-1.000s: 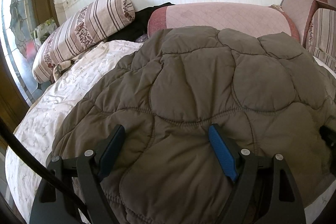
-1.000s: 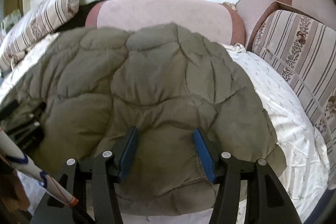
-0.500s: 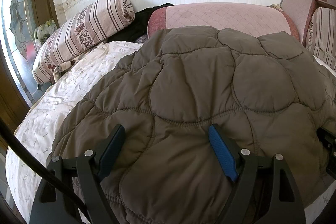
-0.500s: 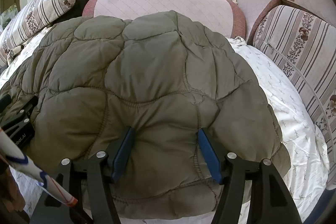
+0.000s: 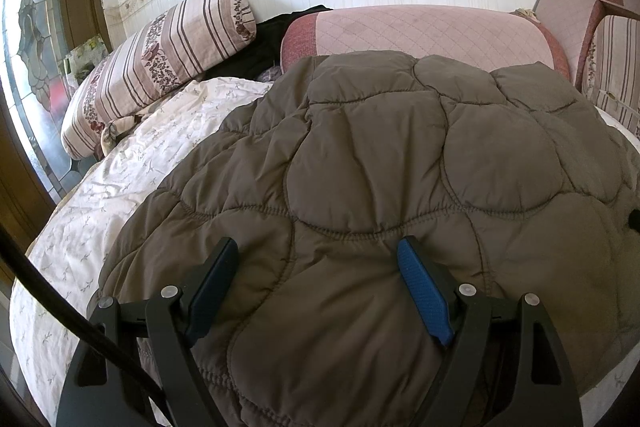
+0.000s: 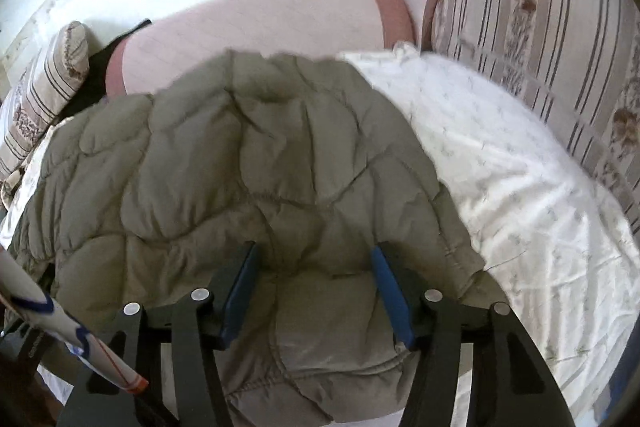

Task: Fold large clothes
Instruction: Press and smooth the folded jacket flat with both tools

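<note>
No text, label, brand, number or sign can be read anywhere in either wrist view.

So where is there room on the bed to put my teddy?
Bare sheet lies between the puffy coat and the striped cushion. More sheet shows between the coat and the striped pillow. The middle is crowded: the coat covers it.

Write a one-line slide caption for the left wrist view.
Left gripper held open over a brown quilted jacket spread on a white sheet, pink cushion behind.
</note>
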